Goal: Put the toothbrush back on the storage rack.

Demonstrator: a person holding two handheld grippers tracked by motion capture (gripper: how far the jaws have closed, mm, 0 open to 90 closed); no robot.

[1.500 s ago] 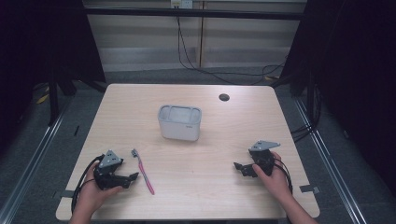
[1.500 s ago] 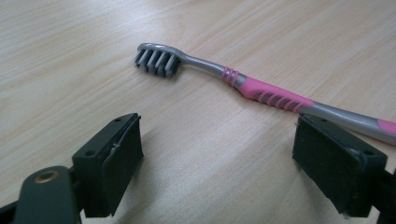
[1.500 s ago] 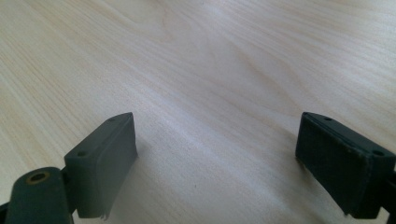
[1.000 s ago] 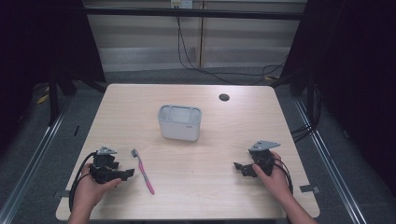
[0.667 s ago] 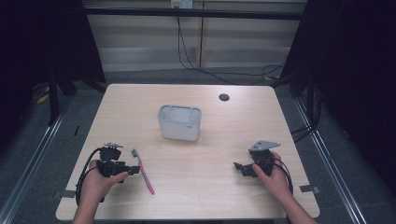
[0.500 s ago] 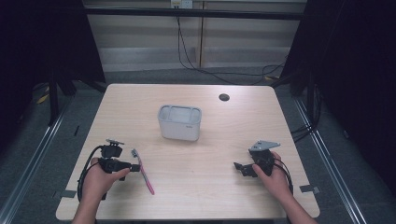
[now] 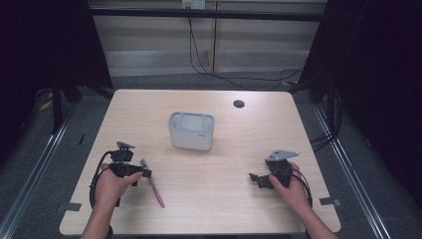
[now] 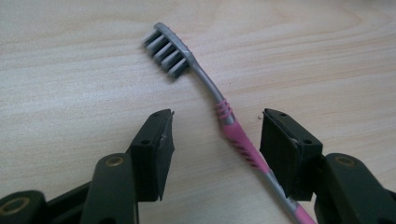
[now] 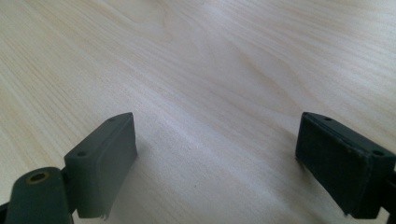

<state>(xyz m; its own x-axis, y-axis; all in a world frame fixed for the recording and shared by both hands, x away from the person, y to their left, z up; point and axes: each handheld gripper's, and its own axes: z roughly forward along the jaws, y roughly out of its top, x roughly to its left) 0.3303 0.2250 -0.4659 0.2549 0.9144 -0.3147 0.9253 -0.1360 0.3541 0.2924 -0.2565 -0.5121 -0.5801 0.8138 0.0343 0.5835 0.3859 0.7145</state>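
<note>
A pale wood-grain table with a smooth matt finish carried a toothbrush of grey plastic with ribbed pink rubbery grip and grey bristles, a matt whitish plastic container, and matt black plastic jaws, slightly scuffed, on the left gripper.

Even overhead light brightens the table against dark surroundings; close views are sharp, with soft shadows.

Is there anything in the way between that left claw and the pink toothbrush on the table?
Nothing visible. The toothbrush already lies between the left claw's jaws, which have just been closing but do not yet press on it; only bare table surrounds it.
</note>
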